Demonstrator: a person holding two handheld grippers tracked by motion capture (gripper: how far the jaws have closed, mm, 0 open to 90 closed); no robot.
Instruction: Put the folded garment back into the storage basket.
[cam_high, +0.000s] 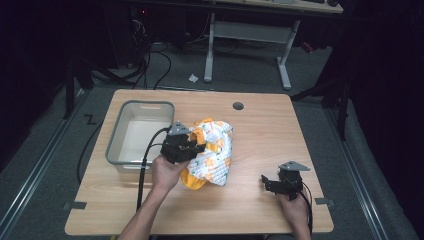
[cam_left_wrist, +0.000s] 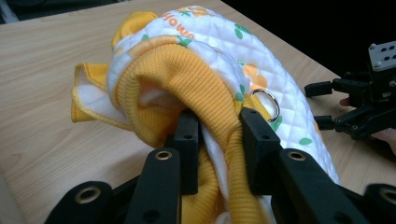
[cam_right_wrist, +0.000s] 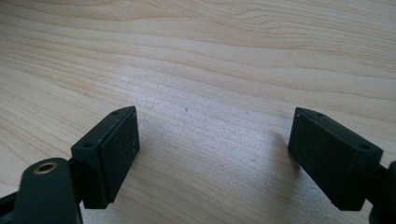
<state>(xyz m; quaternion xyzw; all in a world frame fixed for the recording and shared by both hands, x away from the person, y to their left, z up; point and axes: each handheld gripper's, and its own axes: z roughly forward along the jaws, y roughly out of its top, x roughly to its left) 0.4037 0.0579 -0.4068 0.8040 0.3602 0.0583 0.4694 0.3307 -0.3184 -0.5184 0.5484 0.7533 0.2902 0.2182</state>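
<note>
The left gripper (cam_left_wrist: 217, 140) has its two black jaws pinched on the ribbed orange hem of a small quilted white garment with orange and green print (cam_left_wrist: 219, 60) — folds of the fabric bunch between them. A silver metal ring (cam_left_wrist: 266, 103) on the quilting lies just beside the right-hand jaw in the left gripper view. In the high view the garment (cam_high: 215, 150) lies crumpled near the middle of the light wooden table (cam_high: 260, 125), just right of a grey rectangular plastic bin (cam_high: 116, 135) that stands at the table's left side. The right gripper (cam_right_wrist: 212, 154) — well apart from the garment, near the table's front right corner (cam_high: 275, 182) — holds its jaws spread wide over bare wood, gripping nothing.
</note>
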